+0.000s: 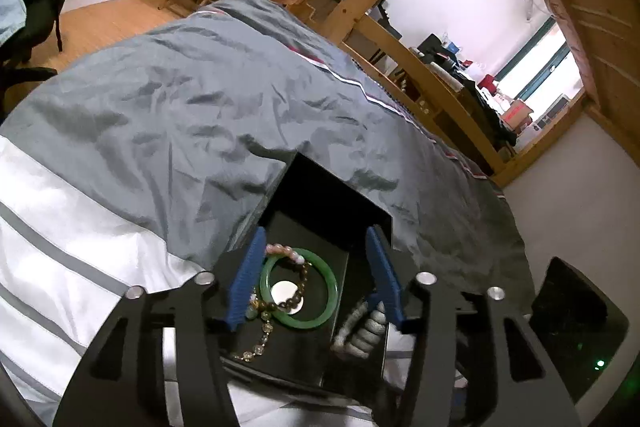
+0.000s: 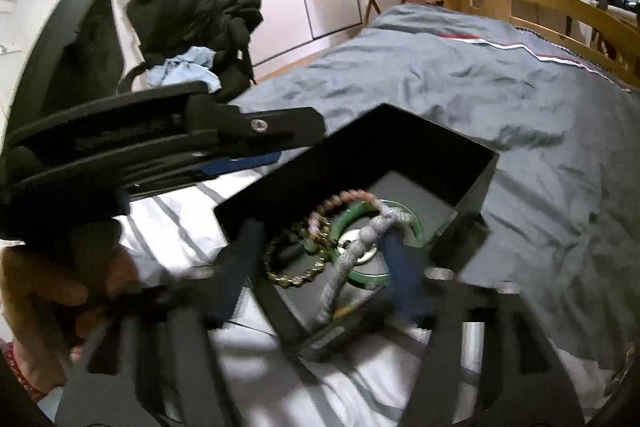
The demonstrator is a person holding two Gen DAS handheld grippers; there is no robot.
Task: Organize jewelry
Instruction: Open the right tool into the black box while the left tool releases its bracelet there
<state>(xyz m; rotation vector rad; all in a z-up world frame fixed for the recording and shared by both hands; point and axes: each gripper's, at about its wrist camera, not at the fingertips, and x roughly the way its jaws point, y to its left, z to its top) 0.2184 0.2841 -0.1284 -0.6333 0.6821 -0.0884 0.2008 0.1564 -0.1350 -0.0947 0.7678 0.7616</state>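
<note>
Right wrist view: fingers apart over black box; silver rope bracelet limp, best pinched mid-strand; left fingers apart.

Daylight enters from the overexposed bright window at two o'clock in the left wrist view, washing out white walls. Both fisheye pictures bend and darken at the rims. The right wrist view is motion-blurred low down; the open black rectangular box holds deep shadow.
</note>
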